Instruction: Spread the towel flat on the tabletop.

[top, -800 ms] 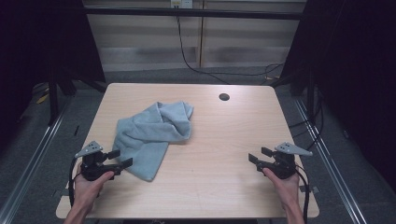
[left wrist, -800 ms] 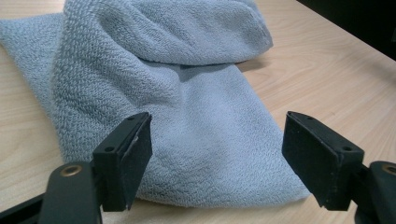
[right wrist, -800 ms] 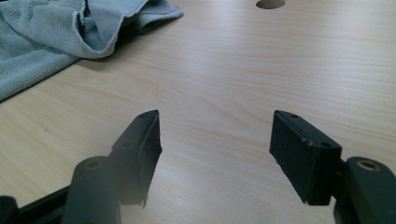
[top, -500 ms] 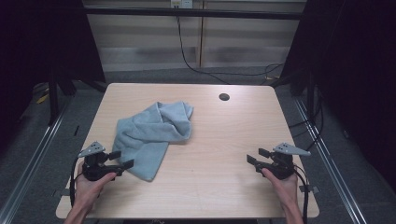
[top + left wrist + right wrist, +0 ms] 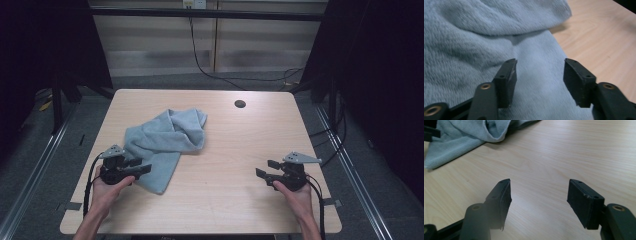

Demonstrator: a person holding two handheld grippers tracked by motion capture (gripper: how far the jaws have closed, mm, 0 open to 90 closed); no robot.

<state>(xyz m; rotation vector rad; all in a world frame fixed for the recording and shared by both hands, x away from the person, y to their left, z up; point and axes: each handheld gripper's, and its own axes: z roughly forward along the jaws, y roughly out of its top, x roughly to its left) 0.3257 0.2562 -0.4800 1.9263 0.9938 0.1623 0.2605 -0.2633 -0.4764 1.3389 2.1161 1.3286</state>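
A crumpled pale-blue terry towel (image 5: 162,142) is seen left of centre on the light wooden table (image 5: 240,150). The left gripper (image 5: 141,166), jaws wide and empty, is held over the towel's near edge; the right gripper (image 5: 264,169), likewise spread and empty, is held well apart from the towel. The towel is judged soft, light and limp; a corner is best pinched.

Left gripper (image 5: 141,165) spread wide; right gripper (image 5: 266,168) likewise.

Towel (image 5: 162,142) on table (image 5: 240,210), left of centre. My left gripper (image 5: 141,165) over towel's near edge; my right gripper (image 5: 265,168) well apart, over bare table at right.
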